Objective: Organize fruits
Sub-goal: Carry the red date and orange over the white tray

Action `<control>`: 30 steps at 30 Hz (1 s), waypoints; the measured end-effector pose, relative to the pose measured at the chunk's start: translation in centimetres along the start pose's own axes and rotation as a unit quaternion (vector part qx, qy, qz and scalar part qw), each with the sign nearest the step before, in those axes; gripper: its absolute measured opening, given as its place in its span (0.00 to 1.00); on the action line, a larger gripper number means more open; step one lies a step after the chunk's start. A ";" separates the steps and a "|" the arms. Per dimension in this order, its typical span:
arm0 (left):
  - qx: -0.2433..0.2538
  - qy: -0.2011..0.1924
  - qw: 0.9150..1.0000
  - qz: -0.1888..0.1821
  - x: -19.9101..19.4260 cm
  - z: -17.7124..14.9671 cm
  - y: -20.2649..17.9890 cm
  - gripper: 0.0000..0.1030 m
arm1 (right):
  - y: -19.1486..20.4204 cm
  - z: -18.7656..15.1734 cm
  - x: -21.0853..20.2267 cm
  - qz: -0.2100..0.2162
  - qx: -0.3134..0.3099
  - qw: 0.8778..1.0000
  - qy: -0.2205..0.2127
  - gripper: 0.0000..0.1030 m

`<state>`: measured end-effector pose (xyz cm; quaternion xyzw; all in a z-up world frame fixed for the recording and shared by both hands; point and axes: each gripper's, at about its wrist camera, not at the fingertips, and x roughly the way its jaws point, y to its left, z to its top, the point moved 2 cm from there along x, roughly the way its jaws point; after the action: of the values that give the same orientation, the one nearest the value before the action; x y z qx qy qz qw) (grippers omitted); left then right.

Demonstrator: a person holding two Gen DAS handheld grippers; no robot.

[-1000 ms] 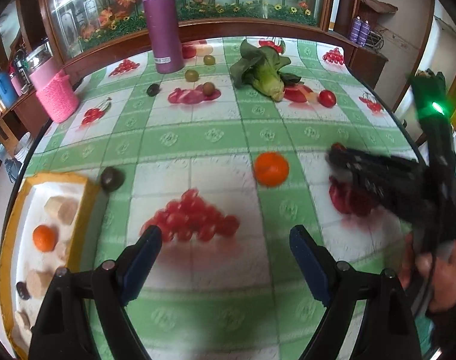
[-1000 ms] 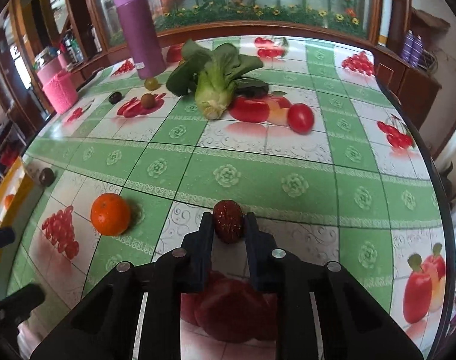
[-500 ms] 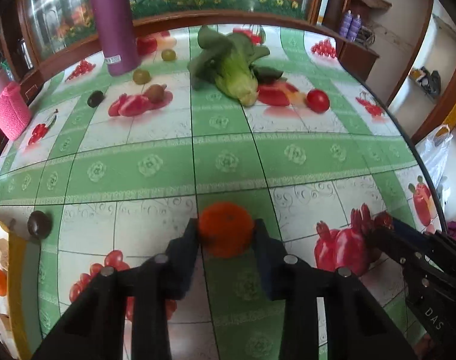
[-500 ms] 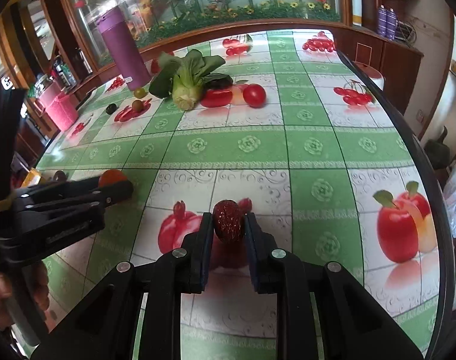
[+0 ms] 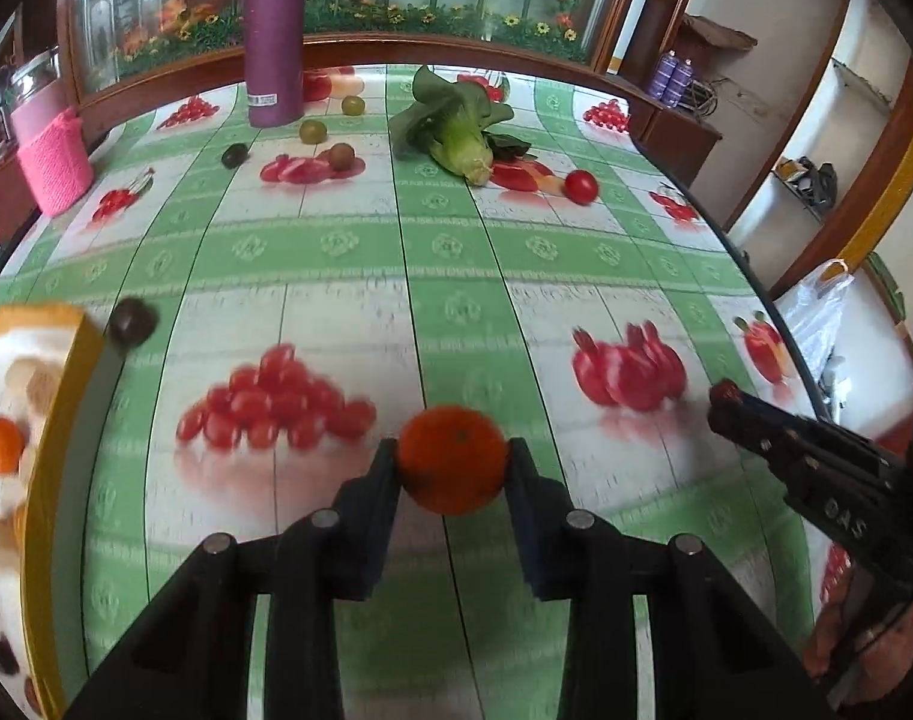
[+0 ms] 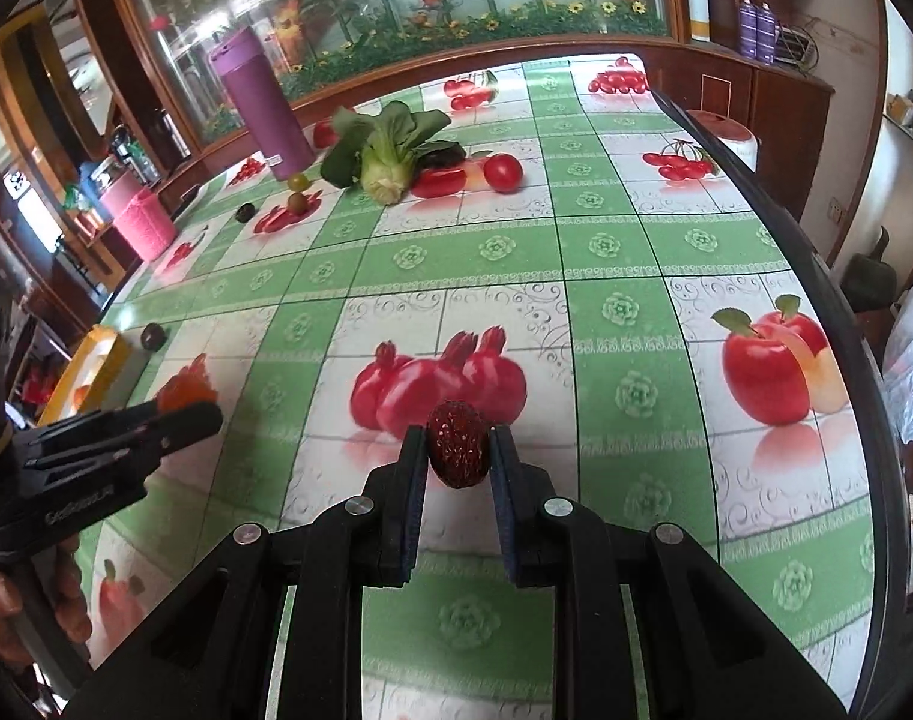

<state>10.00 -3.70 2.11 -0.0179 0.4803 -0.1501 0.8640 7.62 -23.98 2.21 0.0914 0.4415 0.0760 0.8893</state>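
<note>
Currently orange [image 5: 452, 459] is clamped in left gripper [image 5: 450, 468], strawberry [image 6: 458, 444] pinched upright in right gripper [image 6: 456, 450]; both are held above counter [image 5: 456, 252]; yellow tray [image 5: 66, 396] lies left of orange, nearer the left gripper
</note>
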 end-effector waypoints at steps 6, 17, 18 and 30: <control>-0.003 -0.001 1.000 -0.020 -3.2 -3.4 0.4 0.36 | 1.6 -1.9 -1.9 -0.005 -0.022 1.000 -0.001 0.20; -0.020 -0.023 0.999 -0.019 -8.0 -6.2 2.6 0.36 | 5.5 -3.8 -2.6 0.008 -0.040 0.999 0.018 0.20; -0.022 -0.025 0.999 -0.017 -8.3 -6.3 2.9 0.36 | 6.2 -3.8 -2.6 0.011 -0.045 0.999 0.018 0.20; -0.083 -0.055 0.995 0.018 -12.2 -7.9 10.8 0.37 | 17.7 -1.8 -1.4 0.085 -0.107 0.990 0.025 0.20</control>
<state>-0.02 10.90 6.01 -0.0893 0.4433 -0.0931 0.8870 4.37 -6.92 6.27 0.0313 0.4434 0.2002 0.8731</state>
